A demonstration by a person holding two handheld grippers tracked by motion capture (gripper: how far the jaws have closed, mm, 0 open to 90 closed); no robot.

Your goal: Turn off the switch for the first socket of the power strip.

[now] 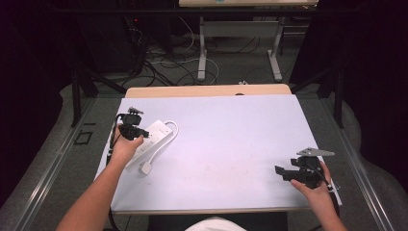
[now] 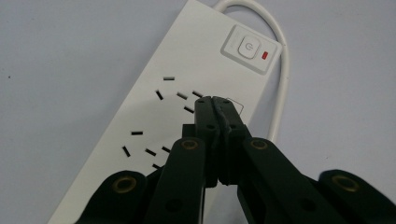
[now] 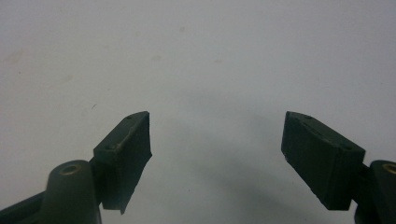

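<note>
A white power strip (image 1: 153, 137) lies at the left of the pale table top (image 1: 226, 139), its cord looping round its far end and ending in a white plug (image 1: 146, 168). My left gripper (image 1: 136, 131) hovers over the strip. In the left gripper view the jaws of that gripper (image 2: 214, 100) are pressed together with nothing between them, tips just above the strip (image 2: 154, 112) between the sockets and the switch (image 2: 247, 47). At the table's right front my right gripper (image 1: 284, 172) is held low; in its own view the gripper (image 3: 215, 135) stands wide open over bare table.
The strip's white cord (image 2: 280, 84) curves past the switch end. Beyond the table's wooden far edge (image 1: 207, 90) are cables on the floor and the legs of another table (image 1: 202, 53). Metal rails run along both sides of the table.
</note>
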